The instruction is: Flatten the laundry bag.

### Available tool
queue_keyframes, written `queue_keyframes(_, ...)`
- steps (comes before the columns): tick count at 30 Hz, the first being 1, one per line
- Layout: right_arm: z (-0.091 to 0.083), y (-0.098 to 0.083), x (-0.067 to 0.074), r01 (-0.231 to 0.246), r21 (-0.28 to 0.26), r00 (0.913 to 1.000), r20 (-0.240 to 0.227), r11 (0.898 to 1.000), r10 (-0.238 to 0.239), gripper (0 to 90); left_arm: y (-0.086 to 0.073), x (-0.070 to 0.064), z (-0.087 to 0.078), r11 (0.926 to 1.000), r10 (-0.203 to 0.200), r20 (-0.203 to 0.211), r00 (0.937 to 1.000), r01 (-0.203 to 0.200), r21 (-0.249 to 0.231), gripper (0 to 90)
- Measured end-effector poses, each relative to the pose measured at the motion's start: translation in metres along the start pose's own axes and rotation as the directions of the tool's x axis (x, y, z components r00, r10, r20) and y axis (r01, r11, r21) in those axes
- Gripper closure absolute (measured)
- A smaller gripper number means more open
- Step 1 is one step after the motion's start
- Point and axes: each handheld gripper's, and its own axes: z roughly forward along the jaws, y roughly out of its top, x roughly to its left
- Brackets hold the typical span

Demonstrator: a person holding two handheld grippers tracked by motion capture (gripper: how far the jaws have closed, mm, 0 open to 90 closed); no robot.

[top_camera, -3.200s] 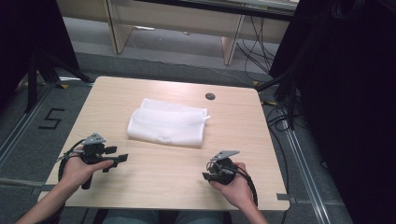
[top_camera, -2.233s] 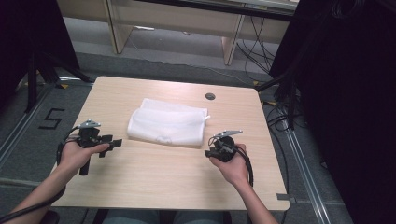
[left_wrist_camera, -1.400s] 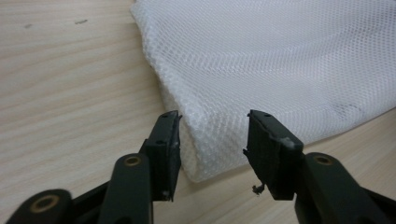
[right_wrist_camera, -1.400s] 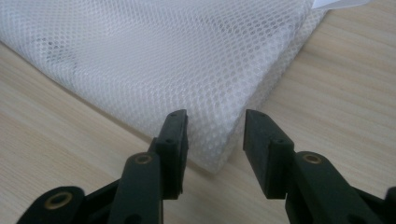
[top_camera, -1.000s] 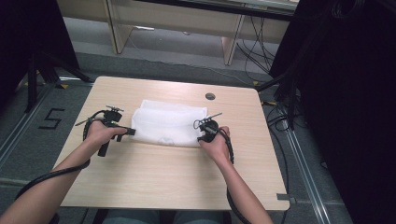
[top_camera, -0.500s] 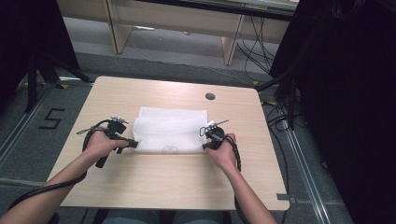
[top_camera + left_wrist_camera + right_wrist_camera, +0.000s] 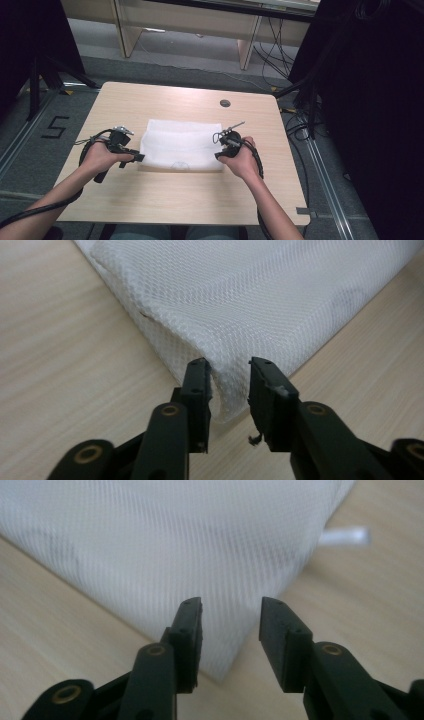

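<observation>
High view shows my white mesh bag (image 7: 181, 145) flat mid-frame, with the left gripper (image 7: 134, 156) and right gripper (image 7: 220, 150) at its lower corners. Both have just been opening, corners loose between the jaws. I might snag the mesh pulling away.

You can read just one mark here: a black numeral "5" (image 7: 54, 128) marked on the grey floor (image 7: 30, 165), left of your desk (image 7: 165, 97). Nothing else carries legible writing.
</observation>
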Motion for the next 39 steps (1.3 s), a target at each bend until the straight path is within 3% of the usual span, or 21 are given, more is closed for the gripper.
queue_keyframes(3,0.0,0.019,0.001,0.015,-0.012,0.9998,0.015,1.0,-0.015,55.2,0.008,-0.009,-0.004,0.9985,0.03,-0.037,0.9989,-0.031,-0.044,61.0)
queue_keyframes(6,0.008,0.036,-0.001,0.041,-0.03,0.9989,0.024,0.999,-0.04,50.4,0.015,-0.015,-0.006,0.998,0.04,-0.072,0.9966,-0.044,-0.046,59.5)
queue_keyframes(8,0.014,0.046,-0.007,0.053,-0.042,0.9979,0.04,0.998,-0.051,47.8,0.017,-0.02,-0.007,0.9981,0.037,-0.089,0.9954,-0.041,-0.045,59.2)
queue_keyframes(9,0.017,0.049,-0.009,0.031,-0.037,0.9985,0.046,0.999,-0.03,46.7,0.017,-0.021,-0.008,0.9982,0.036,-0.097,0.9947,-0.041,-0.044,59.1)
queue_keyframes(14,0.027,0.055,-0.023,0.013,-0.044,0.9983,0.057,0.999,-0.01,44.5,0.018,-0.022,-0.015,0.9968,-0.012,-0.13,0.9914,0.001,-0.079,58.0)
queue_keyframes(17,0.033,0.054,-0.027,-0.007,-0.037,0.9984,0.055,0.999,0.01,44.0,0.017,-0.017,-0.019,0.9938,-0.008,-0.092,0.9957,-0.003,-0.111,56.6)
queue_keyframes(22,0.044,0.054,-0.029,-0.046,-0.027,0.9963,0.072,0.999,0.047,41.1,0.018,-0.026,-0.002,0.9982,0.027,-0.037,0.9989,-0.029,-0.052,55.4)
queue_keyframes(27,0.052,0.059,-0.032,-0.031,-0.029,0.9938,0.106,0.999,0.034,38.0,0.02,-0.04,0.02,0.9968,0.077,0.014,0.9969,-0.077,-0.025,55.2)
queue_keyframes(28,0.054,0.065,-0.032,-0.031,-0.039,0.9915,0.125,0.999,0.036,36.7,0.021,-0.043,0.03,0.995,0.1,0.059,0.9933,-0.099,-0.016,56.2)
queue_keyframes(30,0.059,0.069,-0.034,-0.024,-0.046,0.9918,0.124,0.999,0.03,36.4,0.022,-0.046,0.034,0.9943,0.107,0.068,0.9919,-0.107,-0.005,58.5)
queue_keyframes(32,0.068,0.071,-0.037,-0.012,-0.031,0.9943,0.105,0.999,0.016,36.2,0.022,-0.052,0.049,0.9851,0.169,0.087,0.9818,-0.171,0.017,60.9)
queue_keyframes(33,0.073,0.071,-0.037,-0.033,-0.017,0.9951,0.093,0.999,0.035,36.1,0.023,-0.05,0.052,0.9737,0.214,0.09,0.9727,-0.22,0.059,62.4)
queue_keyframes(35,0.077,0.07,-0.038,-0.02,0.0,0.9951,0.097,1.0,0.02,37.2,0.023,-0.052,0.057,0.9753,0.206,0.097,0.9737,-0.212,0.06,63.9)
queue_keyframes(37,0.086,0.069,-0.037,0.018,0.005,0.9945,0.103,1.0,-0.019,52.6,0.021,-0.051,0.067,0.9743,0.2,0.1,0.9747,-0.209,0.085,65.2)
queue_keyframes(39,0.09,0.068,-0.034,0.065,0.002,0.9961,0.06,0.998,-0.065,65.4,0.019,-0.052,0.071,0.9803,0.171,0.101,0.9801,-0.18,0.082,66.3)
